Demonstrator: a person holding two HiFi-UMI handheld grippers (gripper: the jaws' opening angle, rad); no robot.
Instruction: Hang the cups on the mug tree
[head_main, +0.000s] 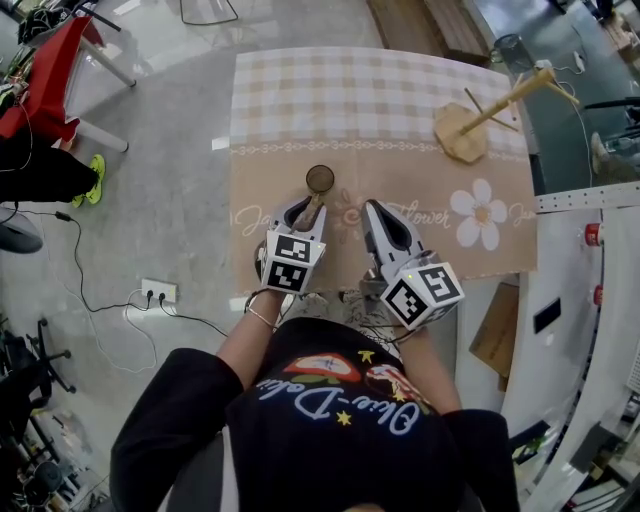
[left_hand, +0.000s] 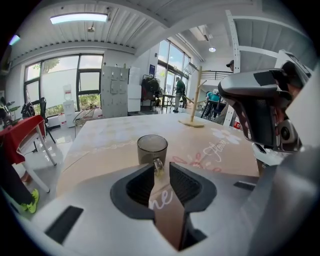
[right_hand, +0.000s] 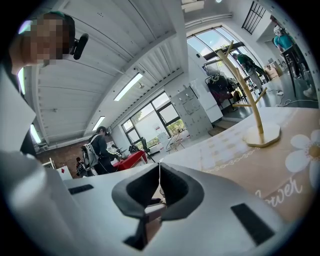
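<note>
**Q:** Where's the cup rn?

**A:** Your one smoky dark glass cup (head_main: 320, 180) stands upright on the table (head_main: 250, 200), approx. midway between the far and near edges, a bit left of centre. Its handle (left_hand: 157, 165) points at the near edge, i.e. at you.

**Q:** Left claw on it?

**A:** Your left gripper (left_hand: 161, 166) has its jaws spread. The handle sits between the tips, but IMO it's not pinched yet. Your right gripper (right_hand: 159, 170) is pressed together w/ nothing in it, just beside the left one, by the near edge.

**Q:** And the tree?

**A:** One pale wooden mug tree w/ a round base (head_main: 463, 128) stands by the far right corner, well apart from the cup. Its pegs are bare.

**Q:** Progress?

**A:** Early, I'd say. Nothing hangs yet. Left to do: grip, lift, carry to the far right corner, hook the handle on a peg. Count: 1 cup, 1 tree, 2 grippers, all on or over the beige flower-print tablecloth w/ a checked far band (head_main: 400, 90).
</note>
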